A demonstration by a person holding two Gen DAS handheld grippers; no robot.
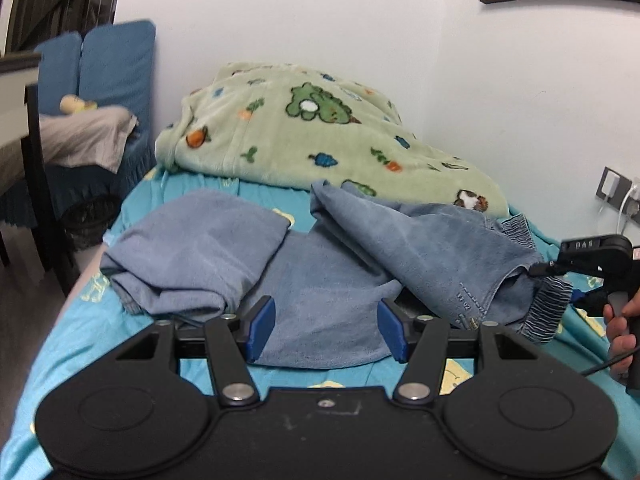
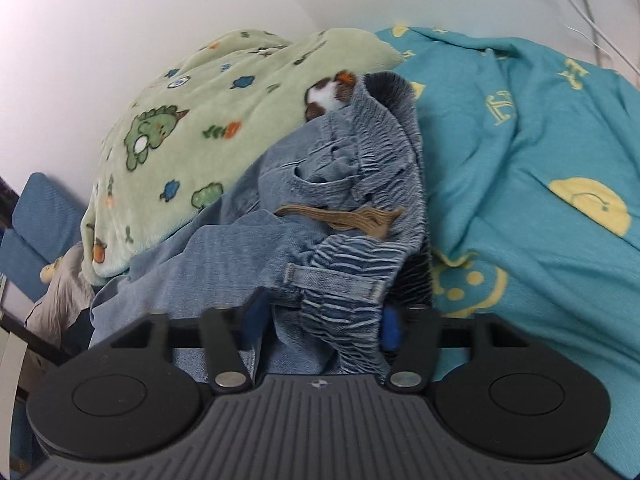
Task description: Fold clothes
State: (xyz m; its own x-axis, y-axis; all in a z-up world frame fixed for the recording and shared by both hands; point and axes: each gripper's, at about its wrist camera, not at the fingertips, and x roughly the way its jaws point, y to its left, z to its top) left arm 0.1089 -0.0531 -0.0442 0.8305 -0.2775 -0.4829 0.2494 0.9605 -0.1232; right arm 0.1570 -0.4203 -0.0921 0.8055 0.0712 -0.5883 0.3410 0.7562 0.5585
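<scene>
A pair of light blue jeans point(image 1: 320, 272) lies crumpled on the bed, one leg folded over at the left, the elastic waistband at the right. My left gripper point(image 1: 326, 330) is open and empty, low over the near hem of the jeans. My right gripper point(image 2: 324, 320) has the bunched waistband point(image 2: 344, 280) between its jaws, which stand wide apart around the cloth. In the left wrist view the right gripper's body point(image 1: 596, 256) shows at the jeans' right end, held by a hand. A tan drawstring point(image 2: 344, 216) lies in the waist opening.
A green fleece blanket point(image 1: 312, 132) with cartoon prints is heaped at the back against the white wall. The bed has a teal sheet point(image 2: 540, 184) with yellow smileys. A blue chair point(image 1: 108, 80) with grey cloth and a dark bin point(image 1: 88, 220) stand left of the bed.
</scene>
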